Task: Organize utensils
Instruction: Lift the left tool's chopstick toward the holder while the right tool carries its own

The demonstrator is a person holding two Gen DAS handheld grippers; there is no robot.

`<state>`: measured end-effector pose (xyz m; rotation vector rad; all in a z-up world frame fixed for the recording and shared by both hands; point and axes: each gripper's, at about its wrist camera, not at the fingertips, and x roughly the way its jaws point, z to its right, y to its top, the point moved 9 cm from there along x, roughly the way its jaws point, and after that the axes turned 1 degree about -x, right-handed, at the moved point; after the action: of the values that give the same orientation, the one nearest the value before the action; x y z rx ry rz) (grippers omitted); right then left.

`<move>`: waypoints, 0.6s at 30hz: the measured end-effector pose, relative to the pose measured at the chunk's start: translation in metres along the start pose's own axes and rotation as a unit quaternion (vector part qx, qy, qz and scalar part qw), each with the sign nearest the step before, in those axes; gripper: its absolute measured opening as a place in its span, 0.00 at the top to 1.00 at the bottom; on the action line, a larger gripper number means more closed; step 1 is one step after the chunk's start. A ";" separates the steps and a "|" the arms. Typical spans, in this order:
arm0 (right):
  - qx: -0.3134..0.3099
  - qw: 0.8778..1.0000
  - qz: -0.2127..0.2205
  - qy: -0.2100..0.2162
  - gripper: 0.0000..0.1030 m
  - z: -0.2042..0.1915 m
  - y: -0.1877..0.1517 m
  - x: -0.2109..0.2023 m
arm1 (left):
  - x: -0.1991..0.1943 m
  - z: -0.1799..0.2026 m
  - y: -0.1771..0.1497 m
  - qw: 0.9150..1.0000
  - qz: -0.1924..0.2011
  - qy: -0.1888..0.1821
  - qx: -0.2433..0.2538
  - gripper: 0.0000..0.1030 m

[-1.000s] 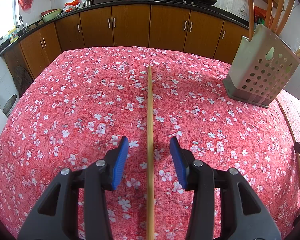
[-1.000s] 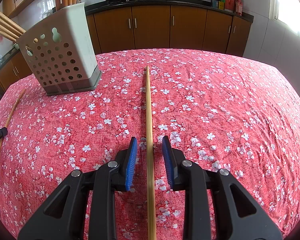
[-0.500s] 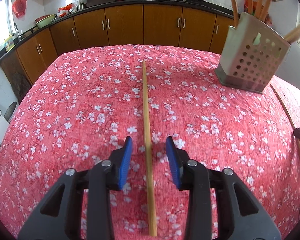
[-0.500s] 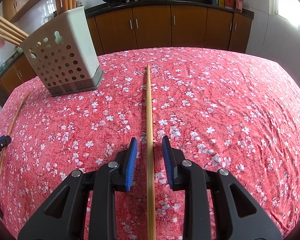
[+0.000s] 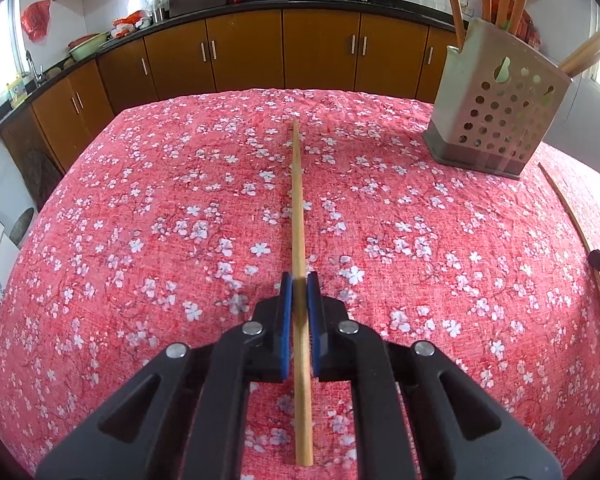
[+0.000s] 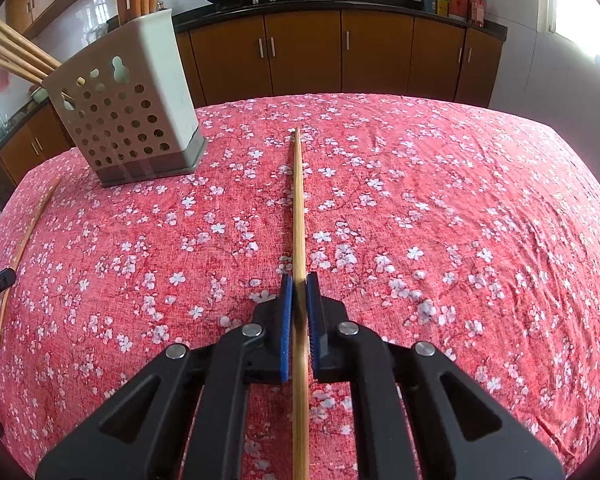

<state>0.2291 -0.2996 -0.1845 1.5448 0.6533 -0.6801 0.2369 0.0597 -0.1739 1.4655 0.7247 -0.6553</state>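
Two bamboo chopsticks lie on a red floral tablecloth. My left gripper (image 5: 299,284) is shut on one chopstick (image 5: 298,204), which runs straight ahead between the blue pads. My right gripper (image 6: 299,285) is shut on the other chopstick (image 6: 298,200) the same way. A grey perforated utensil holder (image 5: 496,120) with several wooden utensils stands at the far right of the left wrist view and at the far left of the right wrist view (image 6: 128,116). Each view shows the other gripper's chopstick near its side edge, in the left wrist view (image 5: 580,236) and the right wrist view (image 6: 26,240).
The tablecloth (image 5: 140,220) covers the whole table and falls off at the edges. Brown kitchen cabinets (image 5: 320,52) with a black counter, woks and bottles run along the back wall beyond the table.
Both grippers have closed from open onto their chopsticks. Both views have risen slightly and the holder has shifted toward the centre.
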 end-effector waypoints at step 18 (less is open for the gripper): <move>0.016 0.994 0.110 0.019 0.93 0.014 0.055 -0.079 | -0.066 -0.002 0.050 0.995 0.085 -0.038 -0.026 0.92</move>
<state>0.2173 -0.3187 -0.0898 1.6338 0.4933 -0.4969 0.2335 0.0592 -0.0909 1.4283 0.5474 -0.5546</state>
